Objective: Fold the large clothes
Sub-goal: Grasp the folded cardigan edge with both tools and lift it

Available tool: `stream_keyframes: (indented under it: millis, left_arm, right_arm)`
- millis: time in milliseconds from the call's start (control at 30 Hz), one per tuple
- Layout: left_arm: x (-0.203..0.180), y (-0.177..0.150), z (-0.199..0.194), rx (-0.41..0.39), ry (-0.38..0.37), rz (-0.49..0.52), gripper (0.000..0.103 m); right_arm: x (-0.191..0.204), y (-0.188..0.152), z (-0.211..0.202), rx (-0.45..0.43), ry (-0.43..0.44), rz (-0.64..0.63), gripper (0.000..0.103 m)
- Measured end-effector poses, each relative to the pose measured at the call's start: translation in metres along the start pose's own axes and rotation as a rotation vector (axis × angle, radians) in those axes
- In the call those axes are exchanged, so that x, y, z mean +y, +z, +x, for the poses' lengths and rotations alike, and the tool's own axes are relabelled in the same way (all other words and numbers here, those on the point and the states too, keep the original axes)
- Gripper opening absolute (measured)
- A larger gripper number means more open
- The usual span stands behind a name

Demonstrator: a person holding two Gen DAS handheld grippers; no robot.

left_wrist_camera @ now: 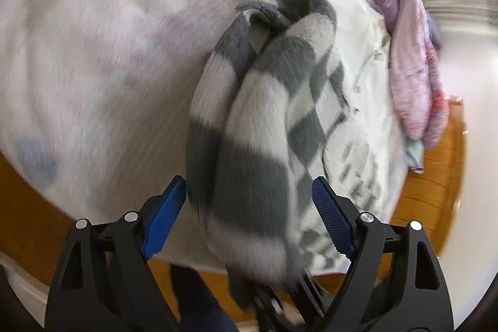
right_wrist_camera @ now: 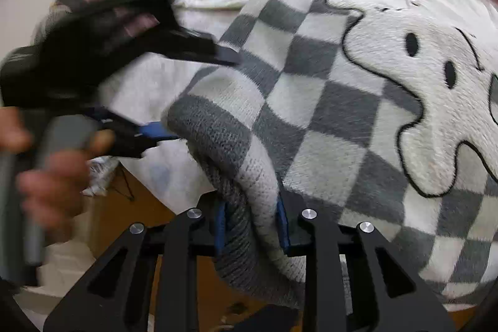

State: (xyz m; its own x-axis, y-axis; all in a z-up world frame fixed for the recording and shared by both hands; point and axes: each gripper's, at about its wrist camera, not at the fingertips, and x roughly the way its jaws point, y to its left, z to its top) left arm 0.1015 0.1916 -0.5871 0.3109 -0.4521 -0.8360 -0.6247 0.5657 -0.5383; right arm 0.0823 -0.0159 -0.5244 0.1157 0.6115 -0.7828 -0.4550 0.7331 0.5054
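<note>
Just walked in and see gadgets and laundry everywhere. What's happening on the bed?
A person is folding a grey-and-white checkered sweater on the bed. The right gripper is clamped on a bunched edge of it. The left gripper is open, with a rolled-up part of the sweater lying between its fingers.

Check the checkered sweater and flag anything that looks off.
The checkered sweater has one edge bunched into a thick roll instead of lying flat. The right hand-held gripper pinches that roll; the left hand-held gripper is open around a hanging fold.
</note>
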Motion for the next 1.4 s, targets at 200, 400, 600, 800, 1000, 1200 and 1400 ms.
stream_keyframes:
  millis: [200,400,600,800,1000,1200,1400]
  left_arm:
    - [-0.080,-0.015,-0.003,-0.110,0.106,0.251,0.035]
    - [-0.190,-0.059,-0.007,-0.189,0.075,0.465,0.031]
    - [-0.303,-0.127,0.043,-0.142,-0.024,0.673,0.031]
    - [-0.364,-0.187,0.128,-0.009,-0.033,0.805,0.031]
    - [-0.374,-0.229,0.209,0.153,0.059,0.893,0.031]
    - [-0.359,-0.254,0.264,0.253,0.159,0.951,0.031]
    - [-0.373,-0.249,0.227,0.280,0.023,0.902,0.062]
  right_arm:
    - [-0.057,-0.001,-0.061,-0.079,0.099,0.179,0.023]
    - [-0.114,-0.008,-0.147,-0.223,0.150,0.310,0.023]
    - [-0.191,-0.042,-0.219,-0.336,0.127,0.495,0.023]
    - [-0.263,-0.101,-0.240,-0.360,0.097,0.747,0.022]
    - [-0.307,-0.158,-0.225,-0.323,0.085,0.981,0.022]
    - [-0.325,-0.185,-0.203,-0.296,0.083,1.130,0.023]
    - [-0.335,-0.195,-0.196,-0.297,0.134,1.193,0.023]
